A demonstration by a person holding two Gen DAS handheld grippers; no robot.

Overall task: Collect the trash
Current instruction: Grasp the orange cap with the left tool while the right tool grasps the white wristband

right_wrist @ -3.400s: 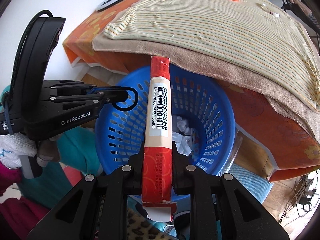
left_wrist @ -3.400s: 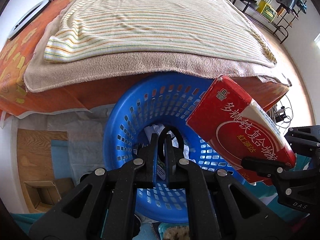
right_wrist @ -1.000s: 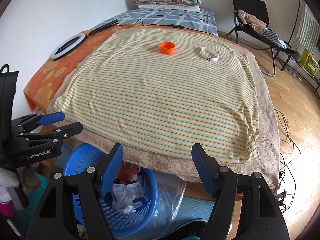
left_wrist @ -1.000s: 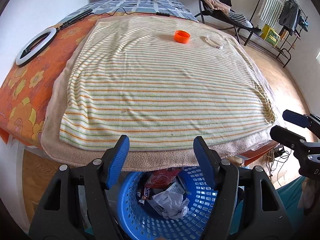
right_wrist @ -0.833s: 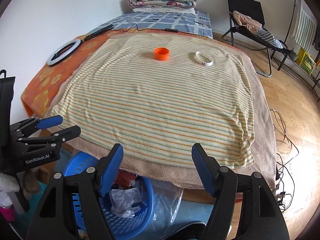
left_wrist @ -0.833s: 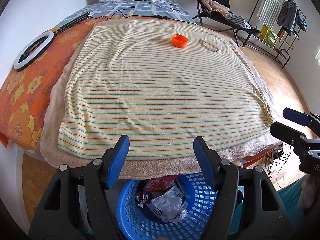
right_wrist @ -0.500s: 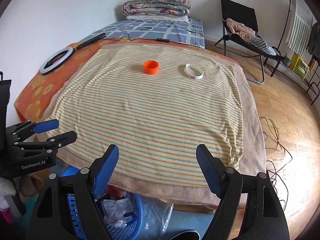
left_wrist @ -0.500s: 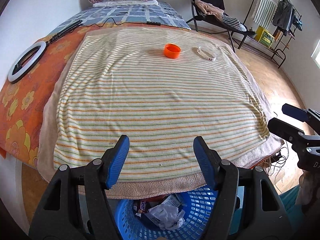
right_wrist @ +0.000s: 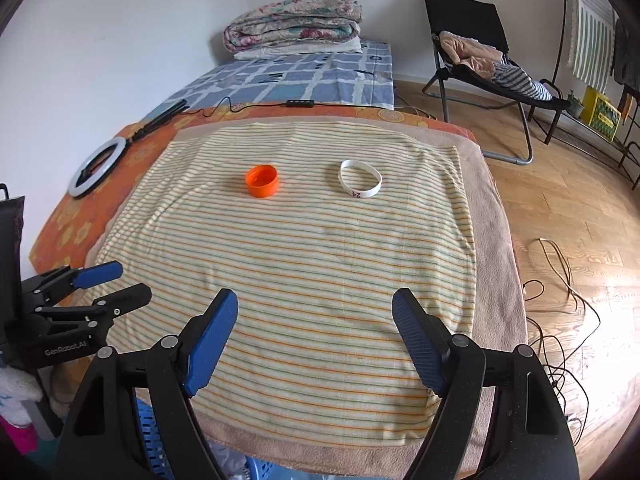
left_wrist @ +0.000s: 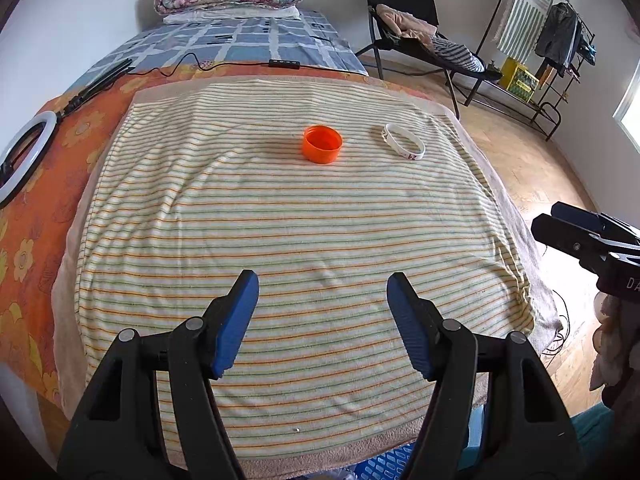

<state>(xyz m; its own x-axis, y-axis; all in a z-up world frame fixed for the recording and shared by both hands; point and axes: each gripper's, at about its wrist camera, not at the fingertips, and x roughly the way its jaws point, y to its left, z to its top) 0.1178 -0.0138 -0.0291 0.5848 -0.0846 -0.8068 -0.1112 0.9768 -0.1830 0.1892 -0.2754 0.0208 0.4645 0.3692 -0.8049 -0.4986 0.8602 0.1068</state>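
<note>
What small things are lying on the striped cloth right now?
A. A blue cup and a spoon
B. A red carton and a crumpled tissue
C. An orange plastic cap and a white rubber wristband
C: the orange plastic cap and the white rubber wristband lie side by side, apart, on the striped cloth.

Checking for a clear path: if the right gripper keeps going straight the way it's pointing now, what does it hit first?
Most likely the striped towel: the open right gripper aims down at bare cloth, short of the orange cap and white ring. Depth is uncertain.
</note>
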